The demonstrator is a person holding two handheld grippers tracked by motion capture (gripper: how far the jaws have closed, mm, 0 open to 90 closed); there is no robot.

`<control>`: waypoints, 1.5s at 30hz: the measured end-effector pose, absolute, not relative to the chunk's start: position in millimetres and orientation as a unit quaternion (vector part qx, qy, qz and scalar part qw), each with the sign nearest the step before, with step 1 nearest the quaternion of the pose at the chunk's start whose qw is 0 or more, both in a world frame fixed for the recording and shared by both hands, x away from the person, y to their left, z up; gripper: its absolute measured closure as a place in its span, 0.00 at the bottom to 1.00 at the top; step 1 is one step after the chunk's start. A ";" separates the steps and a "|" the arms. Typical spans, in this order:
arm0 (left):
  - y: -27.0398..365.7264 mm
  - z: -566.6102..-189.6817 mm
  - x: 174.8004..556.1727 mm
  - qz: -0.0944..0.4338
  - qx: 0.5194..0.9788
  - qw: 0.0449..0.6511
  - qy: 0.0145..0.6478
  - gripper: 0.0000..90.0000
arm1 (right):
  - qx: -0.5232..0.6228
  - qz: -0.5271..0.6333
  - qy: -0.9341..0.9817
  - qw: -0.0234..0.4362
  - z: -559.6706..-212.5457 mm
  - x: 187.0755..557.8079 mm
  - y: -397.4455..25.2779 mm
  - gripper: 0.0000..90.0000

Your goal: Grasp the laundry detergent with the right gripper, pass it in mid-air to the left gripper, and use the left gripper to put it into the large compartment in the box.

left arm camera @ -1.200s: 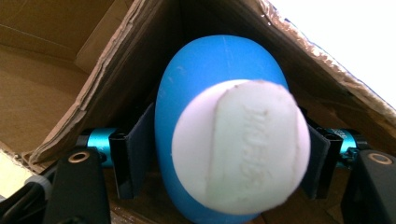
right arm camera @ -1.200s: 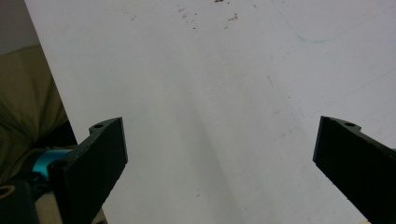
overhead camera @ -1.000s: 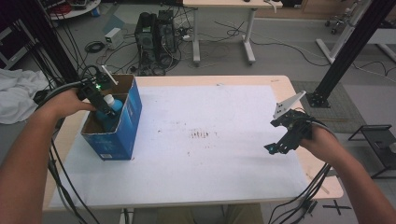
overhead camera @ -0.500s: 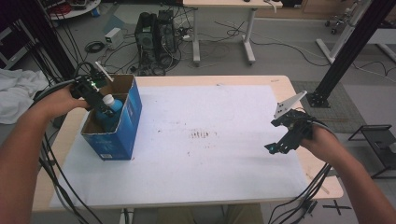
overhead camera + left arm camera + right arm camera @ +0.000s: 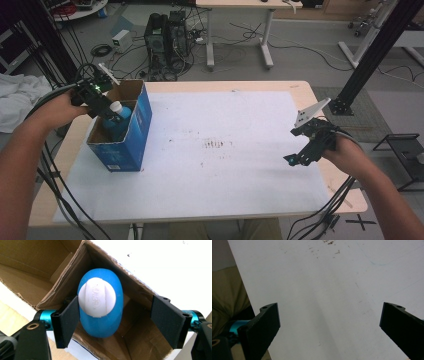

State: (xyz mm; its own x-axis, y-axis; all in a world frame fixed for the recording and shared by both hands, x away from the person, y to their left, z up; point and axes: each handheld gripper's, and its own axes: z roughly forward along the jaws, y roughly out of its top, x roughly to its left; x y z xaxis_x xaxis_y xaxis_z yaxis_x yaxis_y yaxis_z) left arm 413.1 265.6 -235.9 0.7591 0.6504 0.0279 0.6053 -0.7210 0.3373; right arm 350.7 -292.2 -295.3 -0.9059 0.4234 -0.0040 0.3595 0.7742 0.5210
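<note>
A blue bottle [image 5: 118, 121] with a white cap [image 5: 97, 300] stands upright inside an open blue cardboard box [image 5: 129, 146] at the table's left. My left gripper [image 5: 109, 112] hovers over the box's mouth, open, with its jaws on either side of the bottle's top [image 5: 120, 322]. One jaw sits right beside the cap and the other is well apart from it. My right gripper [image 5: 295, 146] is held open above the white table sheet [image 5: 225, 190] at the right, with nothing between its jaws [image 5: 329, 327].
Small dark marks [image 5: 217, 145] dot the sheet's middle. A wooden table edge [image 5: 340, 195] frames the sheet. Behind the table stand computer towers [image 5: 167, 32], another desk [image 5: 240, 30] and cables. A black frame post [image 5: 365, 65] rises at the right; white cloth [image 5: 15, 100] lies at the left.
My left gripper has drawn back a little to the left from over the box, and the bottle stays standing in the box. The right gripper has not moved.
</note>
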 end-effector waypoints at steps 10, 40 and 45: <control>253.9 -220.8 405.2 0.084 0.924 0.170 0.332 0.18 | 0.209 0.268 0.939 0.061 -292.6 347.2 -292.7 0.02; 149.6 -177.3 398.4 0.097 0.958 0.152 0.223 0.18 | 0.207 0.275 0.937 0.064 -283.4 341.9 -296.7 0.02; 132.2 -179.8 402.5 0.094 0.961 0.155 0.211 0.18 | 0.207 0.276 0.937 0.064 -283.2 344.0 -297.1 0.02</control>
State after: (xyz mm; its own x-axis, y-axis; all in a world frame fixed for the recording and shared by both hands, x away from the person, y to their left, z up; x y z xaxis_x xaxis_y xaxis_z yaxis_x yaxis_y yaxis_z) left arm 402.5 132.2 -179.8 0.8938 0.4335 0.1149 0.3755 -0.8635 0.3368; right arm 344.0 -297.1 -283.2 -0.9064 0.4223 -0.0059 0.3518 0.7627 0.5427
